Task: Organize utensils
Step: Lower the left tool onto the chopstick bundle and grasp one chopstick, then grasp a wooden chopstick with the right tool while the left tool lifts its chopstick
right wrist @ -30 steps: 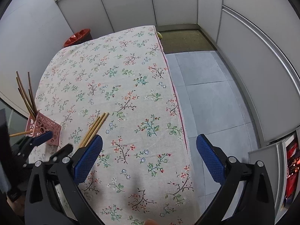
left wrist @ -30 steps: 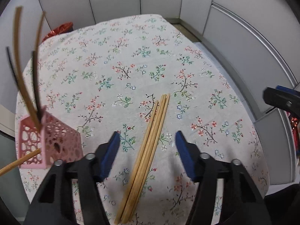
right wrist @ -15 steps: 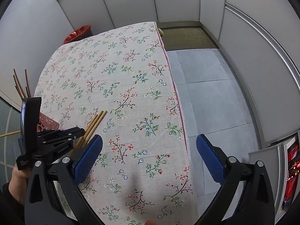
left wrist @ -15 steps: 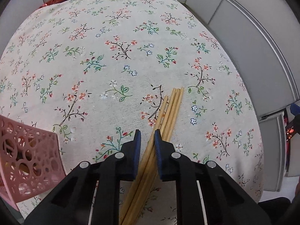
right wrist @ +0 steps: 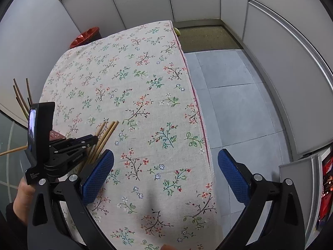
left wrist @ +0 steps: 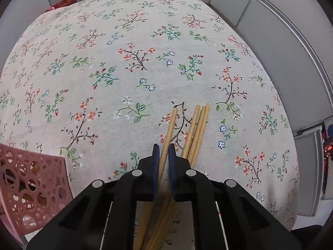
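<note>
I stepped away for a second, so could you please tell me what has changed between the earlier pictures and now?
The left hand-held gripper came down over the bamboo chopsticks, closed from wide open, and now pinches one chopstick, splaying it left of the other three. The right hand-held gripper stayed open above the floral tablecloth, and the pink holder stayed put.

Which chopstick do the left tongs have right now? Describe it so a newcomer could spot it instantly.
Start at the floral tablecloth, then find the pink perforated holder at its near left. Just right of it lie light wooden chopsticks; the held chopstick is pinched between the left tongs. Its tip splays left, apart from the three bundled chopsticks beside it.
</note>
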